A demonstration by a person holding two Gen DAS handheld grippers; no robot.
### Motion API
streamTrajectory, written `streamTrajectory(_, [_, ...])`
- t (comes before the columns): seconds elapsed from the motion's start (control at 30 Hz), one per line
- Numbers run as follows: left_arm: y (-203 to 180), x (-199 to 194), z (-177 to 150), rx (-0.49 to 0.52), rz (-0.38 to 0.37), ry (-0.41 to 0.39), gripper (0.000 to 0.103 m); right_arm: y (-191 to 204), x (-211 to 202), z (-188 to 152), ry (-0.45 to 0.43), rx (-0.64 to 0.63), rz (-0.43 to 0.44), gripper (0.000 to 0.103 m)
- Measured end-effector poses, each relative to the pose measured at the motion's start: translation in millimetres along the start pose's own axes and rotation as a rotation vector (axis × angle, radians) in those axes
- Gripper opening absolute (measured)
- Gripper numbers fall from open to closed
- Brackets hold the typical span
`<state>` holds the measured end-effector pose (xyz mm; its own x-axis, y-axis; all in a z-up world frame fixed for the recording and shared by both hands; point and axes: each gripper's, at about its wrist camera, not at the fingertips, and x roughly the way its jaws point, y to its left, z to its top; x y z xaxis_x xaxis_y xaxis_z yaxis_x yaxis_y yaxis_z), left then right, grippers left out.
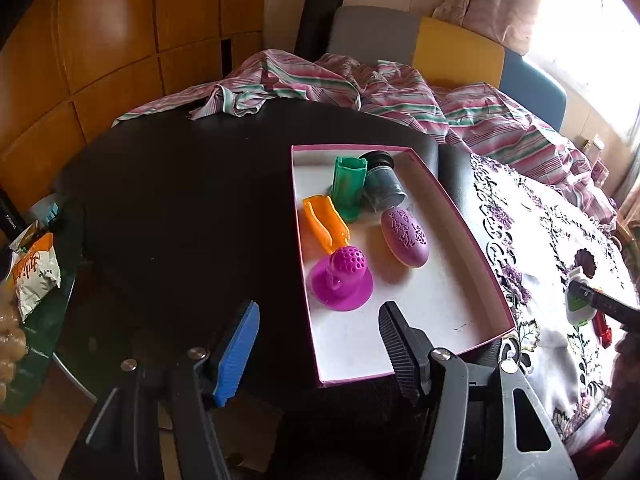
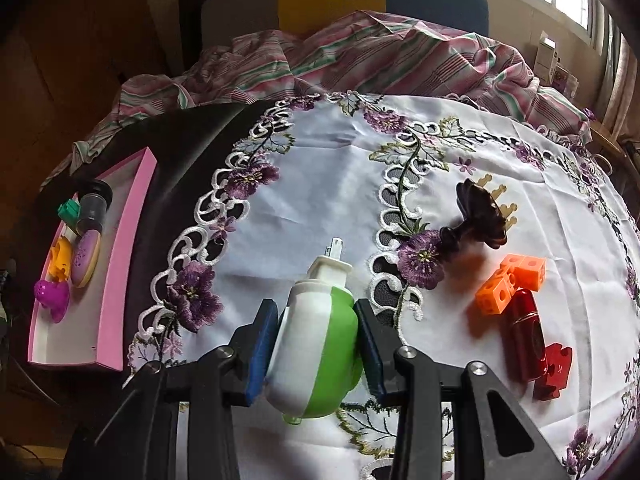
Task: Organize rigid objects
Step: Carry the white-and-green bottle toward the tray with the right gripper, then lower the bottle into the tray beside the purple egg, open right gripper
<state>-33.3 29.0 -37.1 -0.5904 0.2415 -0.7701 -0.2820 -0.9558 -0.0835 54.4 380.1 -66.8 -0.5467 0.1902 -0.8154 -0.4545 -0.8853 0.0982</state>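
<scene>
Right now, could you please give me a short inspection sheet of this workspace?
Surface: dark table, embroidered white cloth on part of it.
Job's things: pink box holds five toys; orange blocks, red pieces and dark ornament lie on the cloth.
Clutter: snack bag, striped fabric.
Grippers: left claw open, empty; right claw shut on green-white bottle.
Cables: nothing seen.
Surroundings: wooden cabinets, chairs, bright window.

white-green plug-in device | clamped in jaws | above embroidered cloth
</scene>
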Motion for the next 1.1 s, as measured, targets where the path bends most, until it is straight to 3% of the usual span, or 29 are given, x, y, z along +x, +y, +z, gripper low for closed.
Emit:
streamTrajectory(0.3, [12,1,-2,-0.029,0.019,-0.001,0.063,79,-40,24,-0.093,-0.119,0.206,0.039])
streamTrajectory(0.53, [21,0,-3,-0.051,0.016,0.004,0.063,179,-25,17,-0.008,-0.336,0.406,0.039])
streamTrajectory(0.67, [25,0,-3,-0.059,0.026,0.003,0.063,221,6,6,0.064,-0.436,0.408,0.039])
streamTrajectory(0.87, [32,5,-3,-0.077,0.029,0.016,0.063,248,54,13,0.137,-0.476,0.375,0.039])
streamTrajectory(1.1, [35,8,-1,-0.087,0.034,0.017,0.063,247,78,33,0.110,-0.433,0.318,0.036])
